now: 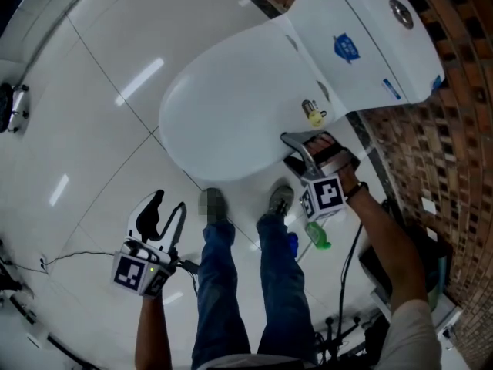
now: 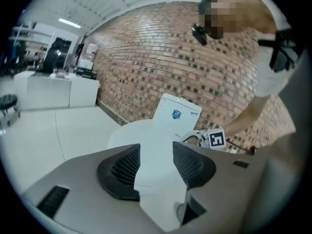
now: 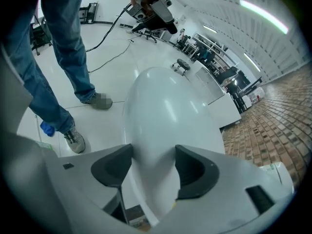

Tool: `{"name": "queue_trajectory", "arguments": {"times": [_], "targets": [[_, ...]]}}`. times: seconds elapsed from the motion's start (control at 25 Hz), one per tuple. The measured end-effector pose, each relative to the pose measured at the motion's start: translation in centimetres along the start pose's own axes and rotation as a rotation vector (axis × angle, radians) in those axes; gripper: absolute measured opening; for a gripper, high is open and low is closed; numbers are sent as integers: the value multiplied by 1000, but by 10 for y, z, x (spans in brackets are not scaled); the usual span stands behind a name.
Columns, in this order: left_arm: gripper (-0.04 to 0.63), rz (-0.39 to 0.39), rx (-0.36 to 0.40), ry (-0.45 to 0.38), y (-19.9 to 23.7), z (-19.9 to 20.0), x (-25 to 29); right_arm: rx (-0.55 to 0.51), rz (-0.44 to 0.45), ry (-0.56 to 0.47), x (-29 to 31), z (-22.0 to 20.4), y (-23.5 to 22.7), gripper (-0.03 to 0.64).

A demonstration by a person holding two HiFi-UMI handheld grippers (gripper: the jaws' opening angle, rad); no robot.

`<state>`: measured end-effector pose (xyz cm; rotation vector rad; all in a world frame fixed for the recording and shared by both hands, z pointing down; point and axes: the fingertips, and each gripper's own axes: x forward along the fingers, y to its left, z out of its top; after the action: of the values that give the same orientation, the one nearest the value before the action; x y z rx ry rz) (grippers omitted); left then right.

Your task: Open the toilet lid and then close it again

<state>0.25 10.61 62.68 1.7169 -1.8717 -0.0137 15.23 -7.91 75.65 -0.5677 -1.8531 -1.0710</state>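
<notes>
The white toilet lid [image 1: 223,122] lies down flat on the bowl, in front of the white tank [image 1: 362,37]. My right gripper [image 1: 296,154] is at the lid's near right edge. In the right gripper view the lid's rim [image 3: 165,111] fills the gap of the right gripper [image 3: 153,172], and both pads sit against it. My left gripper [image 1: 167,210] hangs over the floor, left of the person's legs and well clear of the toilet. In its own view the left gripper [image 2: 156,167] is open with nothing between its fingers, and the lid [image 2: 134,130] shows far off.
The person's legs in jeans [image 1: 231,284] stand just in front of the bowl. A green object [image 1: 317,236] and a blue one [image 1: 291,243] lie by the right foot. A small yellow tag [image 1: 314,116] sits near the hinge. A brick wall [image 1: 454,129] runs behind, and cables [image 1: 69,257] cross the floor.
</notes>
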Motion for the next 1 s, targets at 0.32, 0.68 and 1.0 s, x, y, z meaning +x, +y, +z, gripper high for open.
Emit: {"name": "queue_trajectory", "arguments": {"times": [0.32, 0.68, 1.0], "targets": [[202, -77, -289, -13, 22, -31, -11, 396, -249, -124, -40, -7, -62, 45], [202, -80, -323, -68, 13, -28, 1, 257, -394, -107, -67, 4, -120, 0], [202, -110, -205, -51, 18, -21, 6, 49, -126, 16, 7, 19, 2, 342]]}}
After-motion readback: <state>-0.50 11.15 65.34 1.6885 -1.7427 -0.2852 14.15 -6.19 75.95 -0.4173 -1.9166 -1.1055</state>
